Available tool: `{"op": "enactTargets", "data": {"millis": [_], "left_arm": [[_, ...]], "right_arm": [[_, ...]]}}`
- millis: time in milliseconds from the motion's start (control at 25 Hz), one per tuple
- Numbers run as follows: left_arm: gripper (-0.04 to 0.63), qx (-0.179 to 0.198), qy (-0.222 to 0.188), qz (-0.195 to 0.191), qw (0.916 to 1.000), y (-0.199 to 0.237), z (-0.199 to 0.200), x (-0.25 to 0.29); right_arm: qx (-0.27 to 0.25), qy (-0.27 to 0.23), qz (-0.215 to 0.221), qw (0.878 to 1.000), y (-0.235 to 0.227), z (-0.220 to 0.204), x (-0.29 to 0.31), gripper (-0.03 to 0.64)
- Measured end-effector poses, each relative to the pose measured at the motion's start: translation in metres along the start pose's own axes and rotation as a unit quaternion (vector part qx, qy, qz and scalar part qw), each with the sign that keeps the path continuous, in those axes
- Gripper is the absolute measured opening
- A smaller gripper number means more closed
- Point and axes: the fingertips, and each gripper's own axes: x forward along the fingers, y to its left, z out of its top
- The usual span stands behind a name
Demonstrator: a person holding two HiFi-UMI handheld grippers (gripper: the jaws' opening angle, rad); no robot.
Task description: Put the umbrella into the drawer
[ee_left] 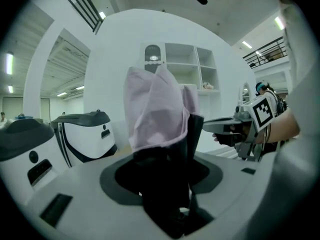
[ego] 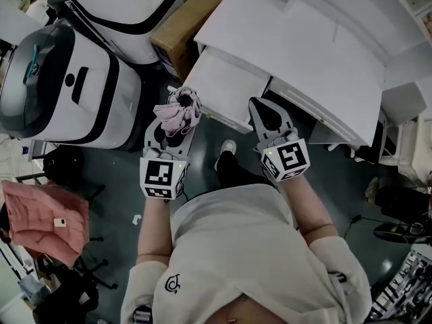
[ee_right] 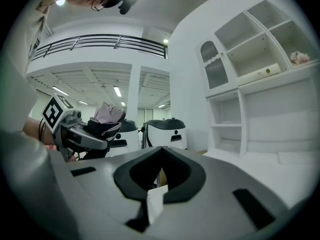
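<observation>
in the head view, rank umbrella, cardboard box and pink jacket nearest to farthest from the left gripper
1. umbrella, held in the left gripper
2. cardboard box, ahead, past the umbrella
3. pink jacket, far off to the left

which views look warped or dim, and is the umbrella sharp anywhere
Head view: dim, greyish, the umbrella fairly sharp. Left gripper view: strong fisheye, dark round border, the umbrella close and soft. Right gripper view: same fisheye, bright ceiling lights, shelves bowed.

No readable text, no legible labels
</observation>
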Motion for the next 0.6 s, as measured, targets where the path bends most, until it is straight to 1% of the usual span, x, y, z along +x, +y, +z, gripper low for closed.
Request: {"op": "enactTargets", "data": {"millis": [200,360,480,600], "left_arm": [[0.230,0.033,0.024,-0.041,0.9983,0.021,0.009,0.084],[0.230,0.065,0.046,-0.088,0.9930,0.022,0.012,0.143],[0.230,0.097,0.072,-0.132,0.9839,0.015,0.006,0.182],[0.230,0.127,0.095,-0.182,0.9704,0.007,-0.006,0.218]], "right_arm": [[-0.003,-0.001,-0.026,1.000,-0.052,0.003,0.051,0.005],[0.006,0.010,-0.054,0.998,-0.087,-0.005,0.070,0.005],[0.018,0.022,-0.082,0.996,-0.108,-0.014,0.073,0.006],[0.028,0.034,-0.118,0.992,-0.127,-0.024,0.074,0.006]]}}
